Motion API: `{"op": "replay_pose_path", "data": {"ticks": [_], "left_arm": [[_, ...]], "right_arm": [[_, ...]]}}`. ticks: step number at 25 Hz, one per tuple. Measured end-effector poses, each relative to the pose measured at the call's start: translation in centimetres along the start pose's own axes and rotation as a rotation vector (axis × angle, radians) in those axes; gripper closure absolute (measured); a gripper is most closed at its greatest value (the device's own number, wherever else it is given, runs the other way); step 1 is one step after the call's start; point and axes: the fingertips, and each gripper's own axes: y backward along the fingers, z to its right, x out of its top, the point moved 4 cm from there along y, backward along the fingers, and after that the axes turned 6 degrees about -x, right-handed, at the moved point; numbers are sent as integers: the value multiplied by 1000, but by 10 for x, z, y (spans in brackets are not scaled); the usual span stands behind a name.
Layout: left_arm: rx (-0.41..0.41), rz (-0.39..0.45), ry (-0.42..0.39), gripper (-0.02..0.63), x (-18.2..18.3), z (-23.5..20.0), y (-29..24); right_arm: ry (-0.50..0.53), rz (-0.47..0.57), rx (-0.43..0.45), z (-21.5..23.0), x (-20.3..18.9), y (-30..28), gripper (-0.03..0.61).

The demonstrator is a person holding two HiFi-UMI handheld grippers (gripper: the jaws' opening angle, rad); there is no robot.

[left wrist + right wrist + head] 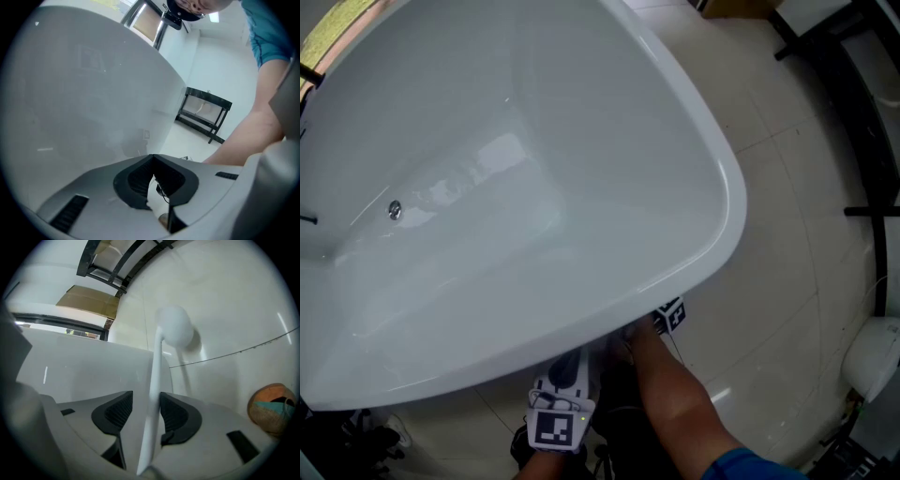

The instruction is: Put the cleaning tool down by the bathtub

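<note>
Letting go cleanly is the step now. Your right hand-held gripper (pixel 146 401) has its jaws spread, and the white cleaning tool (pixel 157 357) has its handle loose between them, its round head down by the floor (pixel 243 301) just beside the bathtub (pixel 79 366) wall. Draw straight back along the handle so neither pad drags it. Your left hand-held gripper (pixel 153 158) is closed on nothing, so hold it aside.

The pale tiled floor (pixel 225 301) carries the white bathtub (pixel 84 376) left of the right tool (pixel 146 394), with a black frame (pixel 112 263) well ahead.
</note>
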Motion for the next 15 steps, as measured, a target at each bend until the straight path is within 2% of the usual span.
{"op": "replay_pose_path", "data": {"ticks": [4, 6, 9, 12, 15], "left_arm": [[-17, -2, -9, 615, 23, 16, 20], [-29, -14, -16, 615, 30, 26, 26], [-31, -17, -9, 615, 39, 32, 29], [-31, -25, -1, 615, 44, 37, 33], [-27, -42, 7, 615, 48, 37, 37]], "right_arm": [[43, -34, 67, -15, -6, 26, 405], [81, -47, 62, -22, -7, 34, 403], [194, -61, 38, -34, -8, 35, 403], [261, -106, 56, -49, -18, 39, 404], [314, -121, 72, -61, -23, 47, 453]]}}
